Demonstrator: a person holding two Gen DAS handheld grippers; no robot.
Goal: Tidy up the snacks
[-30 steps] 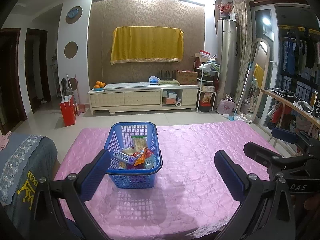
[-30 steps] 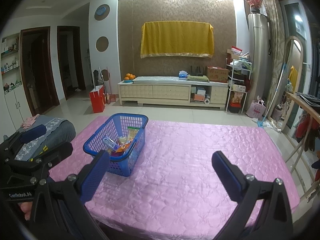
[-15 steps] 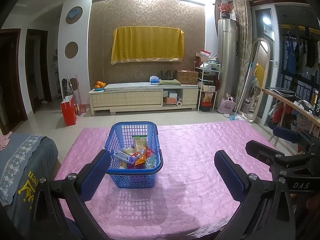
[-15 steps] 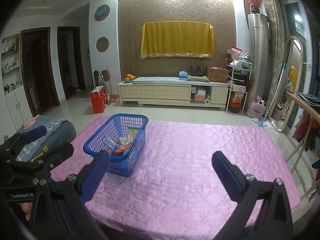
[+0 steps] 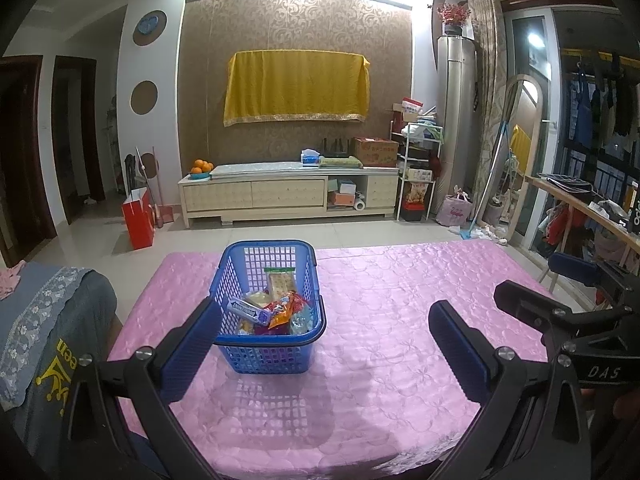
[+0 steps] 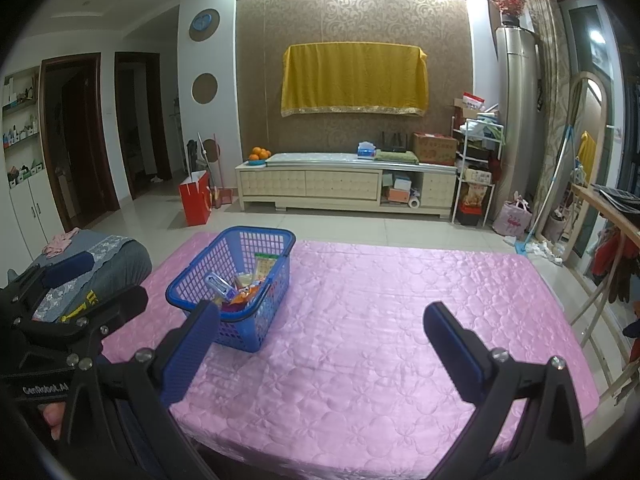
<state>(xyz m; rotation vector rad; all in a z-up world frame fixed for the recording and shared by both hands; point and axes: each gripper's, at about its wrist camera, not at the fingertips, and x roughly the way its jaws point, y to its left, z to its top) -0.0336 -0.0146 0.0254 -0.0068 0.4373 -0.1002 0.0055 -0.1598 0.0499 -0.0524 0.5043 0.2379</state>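
Note:
A blue plastic basket (image 5: 269,344) stands on the pink tablecloth (image 5: 380,300), left of centre, and it also shows in the right wrist view (image 6: 236,332). It holds several snack packs: a blue-white bar (image 5: 248,309), an orange-red pack (image 5: 282,310) and a cracker pack (image 5: 282,282). My left gripper (image 5: 324,320) is open and empty, just in front of the basket. My right gripper (image 6: 320,324) is open and empty, to the basket's right. The right gripper also shows at the right edge of the left wrist view (image 5: 560,296).
The pink-covered table (image 6: 400,320) spreads right of the basket. A grey-covered seat (image 5: 44,320) stands at the table's left edge. A chair and a clothes rack (image 6: 612,264) stand to the right. A TV cabinet (image 5: 288,196) is far across the floor.
Both grippers stay open. The views have shifted only very slightly; the basket and snacks have not moved.

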